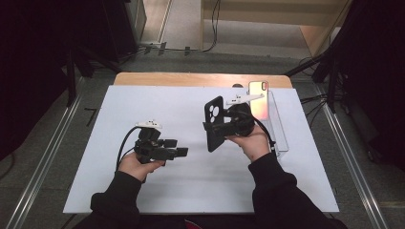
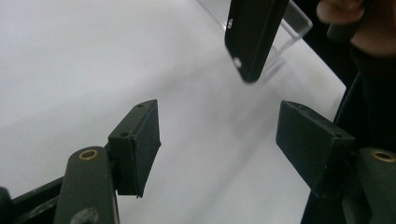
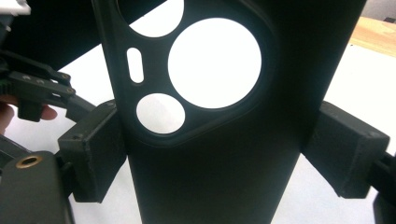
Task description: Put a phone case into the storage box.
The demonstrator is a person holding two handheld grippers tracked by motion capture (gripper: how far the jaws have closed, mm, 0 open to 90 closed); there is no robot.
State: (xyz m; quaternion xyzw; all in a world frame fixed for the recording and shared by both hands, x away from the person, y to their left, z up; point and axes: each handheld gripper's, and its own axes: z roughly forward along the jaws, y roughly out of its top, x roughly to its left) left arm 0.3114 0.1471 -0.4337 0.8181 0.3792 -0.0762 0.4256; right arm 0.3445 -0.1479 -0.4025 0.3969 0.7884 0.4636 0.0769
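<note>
Right gripper (image 1: pixel 216 128) is clamping the black case (image 1: pixel 214 122) between its jaws, just left of the stand (image 1: pixel 279 129). Left gripper (image 1: pixel 175 147) is hovering farther left over the worktop (image 1: pixel 191 191), jaws wide open and empty.

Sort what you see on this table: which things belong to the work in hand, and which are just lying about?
In the job:
black phone case, clamped upright in the right claw
left claw, open and holding nothing

Lying about:
phone leaning in the clear stand
white mat
wooden table edge
</note>
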